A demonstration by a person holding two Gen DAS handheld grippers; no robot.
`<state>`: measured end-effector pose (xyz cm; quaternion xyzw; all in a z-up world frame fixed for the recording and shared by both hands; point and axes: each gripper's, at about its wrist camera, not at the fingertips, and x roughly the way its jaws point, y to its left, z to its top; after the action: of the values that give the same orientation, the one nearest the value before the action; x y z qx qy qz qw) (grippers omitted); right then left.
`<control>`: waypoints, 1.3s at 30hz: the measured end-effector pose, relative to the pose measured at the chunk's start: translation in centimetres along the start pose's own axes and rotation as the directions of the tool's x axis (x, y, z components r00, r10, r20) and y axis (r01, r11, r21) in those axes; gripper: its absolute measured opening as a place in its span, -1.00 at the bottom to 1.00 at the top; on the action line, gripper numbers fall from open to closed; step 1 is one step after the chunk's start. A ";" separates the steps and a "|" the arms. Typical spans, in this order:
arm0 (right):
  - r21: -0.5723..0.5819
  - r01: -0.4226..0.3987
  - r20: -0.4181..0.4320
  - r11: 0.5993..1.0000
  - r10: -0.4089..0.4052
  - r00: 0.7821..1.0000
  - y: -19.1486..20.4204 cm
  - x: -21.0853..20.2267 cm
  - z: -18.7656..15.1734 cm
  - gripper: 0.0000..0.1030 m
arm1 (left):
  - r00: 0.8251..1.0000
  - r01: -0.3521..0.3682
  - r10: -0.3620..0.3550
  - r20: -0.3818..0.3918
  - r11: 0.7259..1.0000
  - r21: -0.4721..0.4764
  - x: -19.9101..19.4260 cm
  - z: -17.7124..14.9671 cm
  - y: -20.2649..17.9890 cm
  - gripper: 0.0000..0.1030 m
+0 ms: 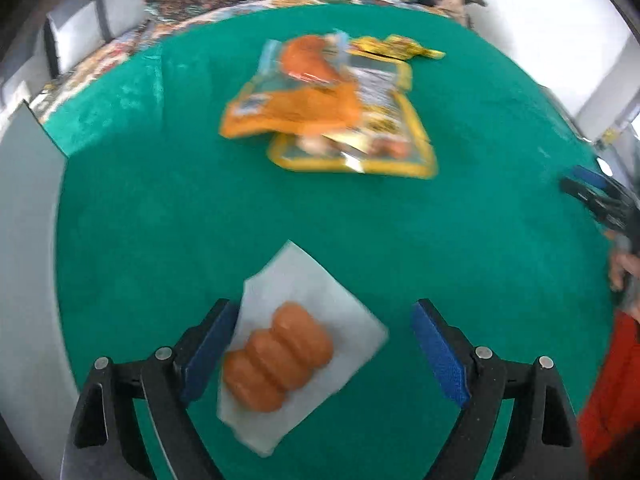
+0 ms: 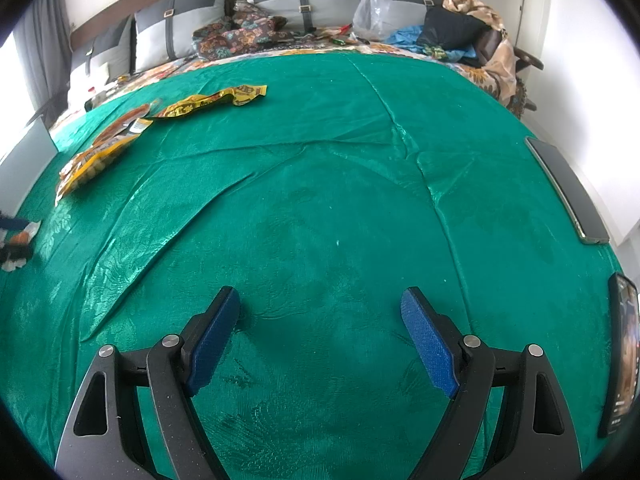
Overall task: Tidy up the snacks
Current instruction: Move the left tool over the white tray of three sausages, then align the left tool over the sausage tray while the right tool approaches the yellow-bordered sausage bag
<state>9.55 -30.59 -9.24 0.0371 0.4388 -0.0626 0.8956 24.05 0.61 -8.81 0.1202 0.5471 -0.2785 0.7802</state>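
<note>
In the left wrist view my left gripper (image 1: pixel 324 344) is open over a clear packet of small orange sausages (image 1: pixel 292 354) that lies on the green cloth (image 1: pixel 160 208), nearer the left finger. A pile of orange and yellow snack packets (image 1: pixel 332 108) lies further ahead. My right gripper (image 2: pixel 320 336) is open and empty over bare green cloth (image 2: pixel 320 184). The same snack pile (image 2: pixel 108 140) and a yellow wrapper (image 2: pixel 212 102) show at the far left of the right wrist view. The right gripper also shows at the right edge of the left wrist view (image 1: pixel 600 200).
Two dark phones lie at the right edge of the cloth (image 2: pixel 568 188) (image 2: pixel 622 364). Grey cushions (image 2: pixel 296 0), a plastic bag (image 2: pixel 374 6) and patterned fabric (image 2: pixel 240 36) sit at the head of the bed. A white wall is to the right.
</note>
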 end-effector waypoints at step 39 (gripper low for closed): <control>0.001 0.001 0.000 1.000 -0.001 1.000 0.1 0.0 0.1 0.67 | 0.918 -0.251 0.345 0.194 0.887 -0.388 0.0 -3.5 1.9 1.00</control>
<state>9.62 -30.54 -9.23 0.0372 0.4389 -0.0631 0.8956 22.34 3.90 -10.31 0.0235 0.4572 -0.0641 0.8867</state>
